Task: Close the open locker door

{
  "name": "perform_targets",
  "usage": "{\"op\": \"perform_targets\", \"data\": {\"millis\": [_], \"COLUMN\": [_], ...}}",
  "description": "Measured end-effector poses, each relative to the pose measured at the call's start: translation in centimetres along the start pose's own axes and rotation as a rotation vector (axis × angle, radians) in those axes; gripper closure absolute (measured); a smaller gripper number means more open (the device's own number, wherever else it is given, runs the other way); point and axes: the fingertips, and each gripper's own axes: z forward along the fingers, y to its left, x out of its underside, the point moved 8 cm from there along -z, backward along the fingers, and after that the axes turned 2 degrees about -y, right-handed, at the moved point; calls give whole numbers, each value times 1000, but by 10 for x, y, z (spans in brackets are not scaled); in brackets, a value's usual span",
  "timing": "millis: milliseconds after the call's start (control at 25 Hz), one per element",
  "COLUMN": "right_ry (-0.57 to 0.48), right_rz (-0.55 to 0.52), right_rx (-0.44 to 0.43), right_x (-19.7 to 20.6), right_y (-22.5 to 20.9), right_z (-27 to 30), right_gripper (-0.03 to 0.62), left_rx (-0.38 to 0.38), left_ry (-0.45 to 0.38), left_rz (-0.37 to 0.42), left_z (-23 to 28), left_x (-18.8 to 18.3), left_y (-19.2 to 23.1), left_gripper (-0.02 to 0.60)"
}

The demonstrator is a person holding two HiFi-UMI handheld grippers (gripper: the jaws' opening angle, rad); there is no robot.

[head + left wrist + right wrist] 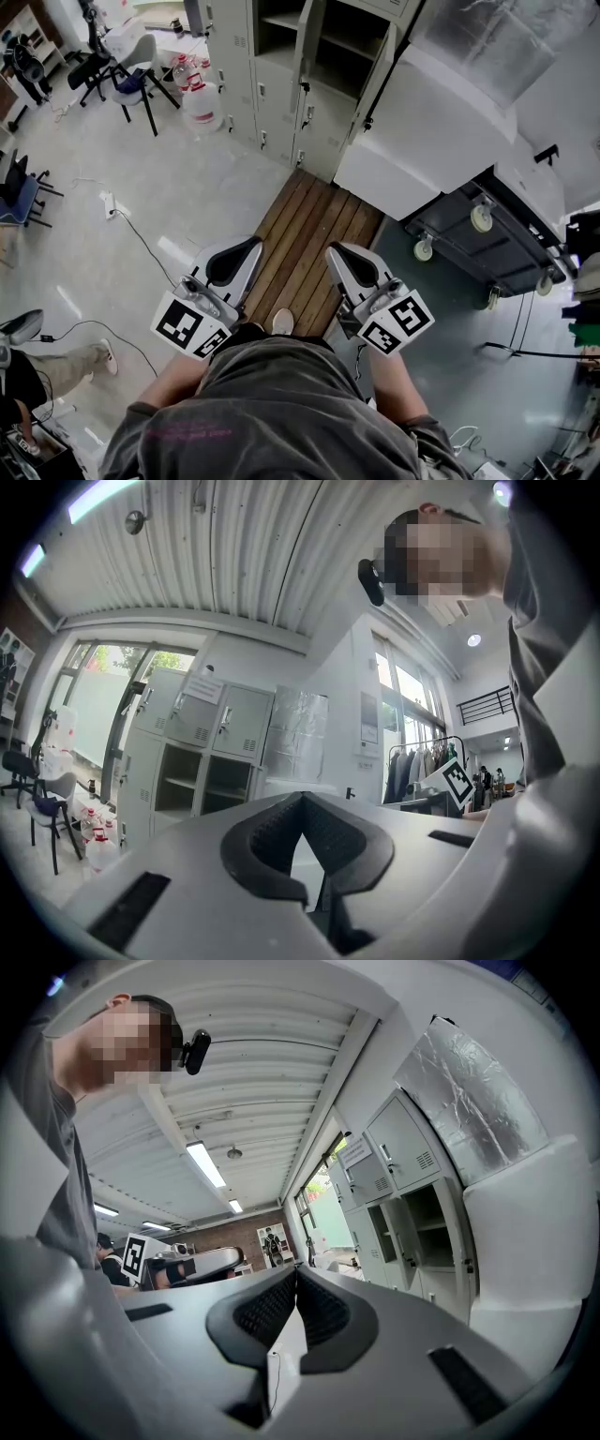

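A: Near body, left tongs (239,258) and right tongs (349,261) both pressed together, empty.
B: Past the wooden platform (305,234), open locker door (304,66) stands well ahead. Step closer; push near its handle edge with closed tips.

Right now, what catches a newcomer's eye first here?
The grey lockers at the top of the head view, two compartments standing open. Below, the left gripper and right gripper are both shut and empty over a wooden platform, with a big white unit on casters at right.
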Motion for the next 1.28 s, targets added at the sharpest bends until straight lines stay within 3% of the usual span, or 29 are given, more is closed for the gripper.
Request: {"op": "perform_targets", "data": {"millis": [760,1280], "right_ry": [5,-2], "right_rz": [14,-5], "right_rx": [-15,7], "right_x": [2,30], "right_y": [-53,-99], "right_z": [27,74], "right_gripper": [572,572], "left_rx": [-13,0], "left_ry": [12,5], "left_rz": [18,18], "left_z": [44,76], "left_x": [12,52], "left_y": [27,87], "left_gripper": [568,568]}}
